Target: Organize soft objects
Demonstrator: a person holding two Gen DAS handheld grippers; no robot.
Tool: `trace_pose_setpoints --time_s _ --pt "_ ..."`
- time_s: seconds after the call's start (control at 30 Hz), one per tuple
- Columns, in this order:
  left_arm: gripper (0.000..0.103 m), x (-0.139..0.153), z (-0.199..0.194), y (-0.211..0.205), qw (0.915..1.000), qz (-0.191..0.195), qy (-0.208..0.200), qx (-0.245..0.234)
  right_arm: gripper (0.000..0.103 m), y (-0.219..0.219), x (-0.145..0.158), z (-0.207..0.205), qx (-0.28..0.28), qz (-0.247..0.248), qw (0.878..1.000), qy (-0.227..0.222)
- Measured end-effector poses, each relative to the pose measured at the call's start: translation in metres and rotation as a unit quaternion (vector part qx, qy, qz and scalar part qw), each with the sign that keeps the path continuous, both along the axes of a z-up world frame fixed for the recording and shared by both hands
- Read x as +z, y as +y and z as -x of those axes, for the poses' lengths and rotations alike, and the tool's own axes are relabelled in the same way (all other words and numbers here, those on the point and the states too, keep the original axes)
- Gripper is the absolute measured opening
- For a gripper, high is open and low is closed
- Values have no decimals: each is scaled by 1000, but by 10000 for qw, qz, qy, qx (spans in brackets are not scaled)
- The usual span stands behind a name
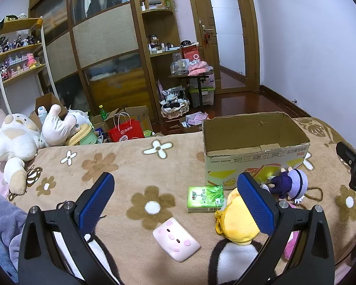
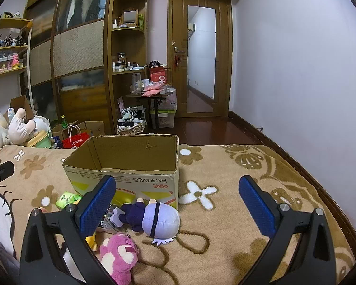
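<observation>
The left gripper [image 1: 175, 204] sits nearest the lens, fingers spread wide with nothing between them, above a pink pig-faced cushion [image 1: 176, 238] lying on the flowered blanket [image 1: 121, 163]. The right gripper [image 2: 178, 206] is likewise released and empty.

Task items lie loose in front of the cardboard box [image 1: 254, 142], none inside it as far as can be seen: a yellow plush [image 1: 237, 223], a green tissue pack [image 1: 205, 198], a purple-haired doll [image 2: 152, 218] touching the box front, and a pink bear [image 2: 119, 258] just beside the doll.

Risks, as judged: the items lie crowded, so a closing gripper could catch two at once or nudge a neighbour away. The box is light and open-topped; a push against its wall may slide or tip it on the soft blanket.

The box floor is mostly hidden behind its near wall. The left gripper's finger covers part of the yellow plush. Something glossy under the doll cannot be identified.
</observation>
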State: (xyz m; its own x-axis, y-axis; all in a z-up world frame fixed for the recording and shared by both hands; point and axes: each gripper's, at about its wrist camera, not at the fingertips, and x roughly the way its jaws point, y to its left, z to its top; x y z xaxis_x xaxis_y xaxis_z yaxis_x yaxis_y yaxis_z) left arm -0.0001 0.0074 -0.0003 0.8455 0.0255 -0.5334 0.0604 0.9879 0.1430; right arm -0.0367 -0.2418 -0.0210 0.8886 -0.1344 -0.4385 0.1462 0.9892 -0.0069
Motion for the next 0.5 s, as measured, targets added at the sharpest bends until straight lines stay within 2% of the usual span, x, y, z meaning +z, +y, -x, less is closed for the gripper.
trace_pose_setpoints --time_s 0.5 --pt "102 -5 2 4 10000 44 42 21 103 1 -2 -1 -25 -8 10000 50"
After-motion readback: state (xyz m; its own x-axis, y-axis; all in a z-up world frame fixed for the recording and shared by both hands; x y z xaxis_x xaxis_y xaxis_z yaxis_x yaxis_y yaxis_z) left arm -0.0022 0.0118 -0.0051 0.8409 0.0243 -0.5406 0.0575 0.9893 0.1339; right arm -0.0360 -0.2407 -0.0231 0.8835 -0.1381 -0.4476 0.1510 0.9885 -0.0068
